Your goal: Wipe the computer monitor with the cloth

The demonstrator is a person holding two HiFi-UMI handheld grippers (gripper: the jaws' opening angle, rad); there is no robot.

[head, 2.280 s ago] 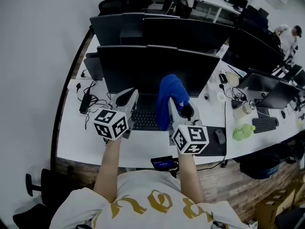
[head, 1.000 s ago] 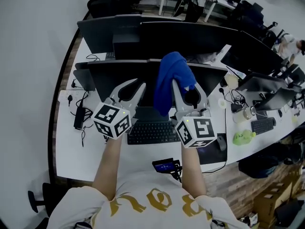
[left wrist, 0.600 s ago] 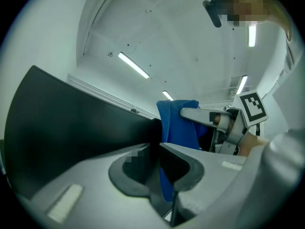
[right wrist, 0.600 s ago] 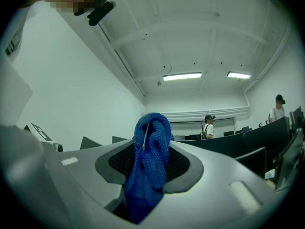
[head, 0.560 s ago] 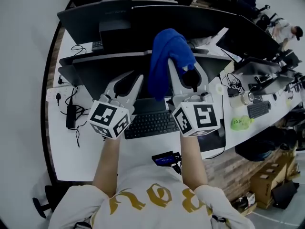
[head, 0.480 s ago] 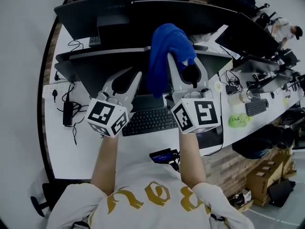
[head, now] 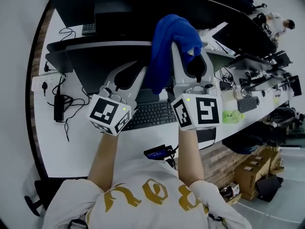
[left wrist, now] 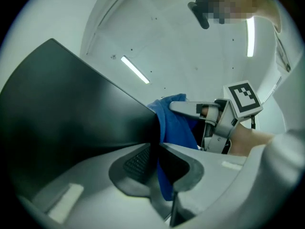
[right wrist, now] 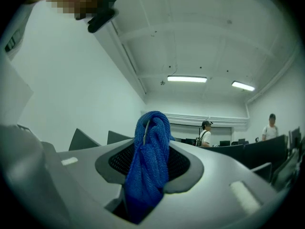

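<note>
Right gripper (head: 187,56) is clamped on the blue cloth (head: 167,35), raised at upper centre over the top edge of the monitor (head: 93,63), whose screen spans left-right just ahead and below; left gripper (head: 125,80) is closed and empty.

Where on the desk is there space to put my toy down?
The bare white desk between the black cables and the person's left forearm is free, also the strip in front of the keyboard. The right end is crowded: a green thing, another keyboard.
</note>
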